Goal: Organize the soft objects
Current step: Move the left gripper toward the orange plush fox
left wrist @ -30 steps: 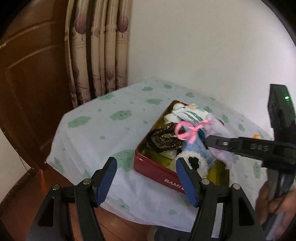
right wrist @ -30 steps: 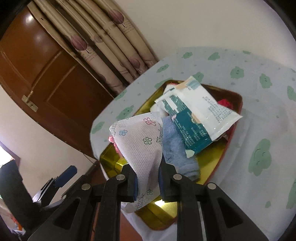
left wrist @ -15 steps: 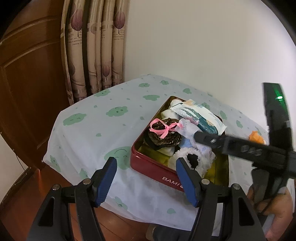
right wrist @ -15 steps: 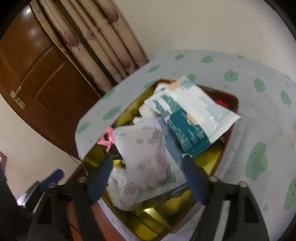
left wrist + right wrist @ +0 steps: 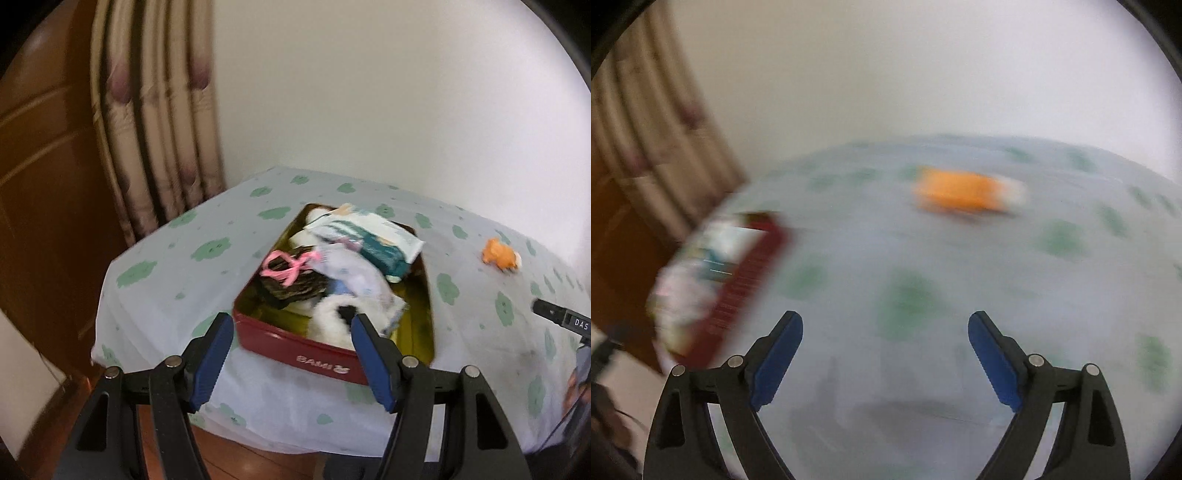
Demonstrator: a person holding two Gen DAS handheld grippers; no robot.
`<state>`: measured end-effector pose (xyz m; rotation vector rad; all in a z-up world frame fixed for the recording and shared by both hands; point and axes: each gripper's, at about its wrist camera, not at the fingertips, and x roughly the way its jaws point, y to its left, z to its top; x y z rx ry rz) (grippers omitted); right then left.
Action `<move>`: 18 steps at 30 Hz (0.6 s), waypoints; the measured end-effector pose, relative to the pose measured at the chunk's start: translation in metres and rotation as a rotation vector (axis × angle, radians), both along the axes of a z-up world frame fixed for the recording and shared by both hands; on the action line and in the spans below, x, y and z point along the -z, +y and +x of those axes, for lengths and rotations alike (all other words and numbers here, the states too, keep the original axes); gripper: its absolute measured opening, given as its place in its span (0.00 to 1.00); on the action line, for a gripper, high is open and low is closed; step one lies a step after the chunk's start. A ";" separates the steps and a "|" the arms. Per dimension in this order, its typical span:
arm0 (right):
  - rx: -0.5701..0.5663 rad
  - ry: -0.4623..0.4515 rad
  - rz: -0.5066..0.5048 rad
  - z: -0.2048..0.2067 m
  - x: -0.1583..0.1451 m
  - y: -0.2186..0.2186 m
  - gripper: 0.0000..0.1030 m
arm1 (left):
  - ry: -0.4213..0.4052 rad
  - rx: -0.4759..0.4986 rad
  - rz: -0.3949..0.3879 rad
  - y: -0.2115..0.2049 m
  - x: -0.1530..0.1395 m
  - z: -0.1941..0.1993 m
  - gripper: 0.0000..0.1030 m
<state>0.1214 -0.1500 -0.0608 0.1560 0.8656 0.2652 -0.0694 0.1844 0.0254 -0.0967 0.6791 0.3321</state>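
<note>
A red tin (image 5: pixel 295 354) with a gold inside sits on the table, filled with soft things: a white and teal wipes pack (image 5: pixel 369 240), a floral pouch (image 5: pixel 354 273), a pink ribbon (image 5: pixel 284 266) and a white furry item (image 5: pixel 328 321). An orange soft toy (image 5: pixel 500 256) lies on the cloth to the tin's right; it also shows, blurred, in the right wrist view (image 5: pixel 960 192). My left gripper (image 5: pixel 291 358) is open and empty, held in front of the tin. My right gripper (image 5: pixel 886 354) is open and empty above the cloth, with the tin (image 5: pixel 738 280) at its left.
The table (image 5: pixel 166 266) has a pale cloth with green prints. A curtain (image 5: pixel 155 122) and a brown door (image 5: pixel 40 184) stand at the left, a white wall behind. The table's near edge drops to a wooden floor (image 5: pixel 243 458).
My right gripper let go of the floral pouch, which now lies in the tin, opened wide and swung right toward the orange toy. The left gripper stayed open and drew back a little.
</note>
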 end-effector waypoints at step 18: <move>0.182 0.087 -0.098 0.013 0.048 -0.137 1.00 | 0.095 0.565 -0.040 -0.146 -0.007 0.079 0.66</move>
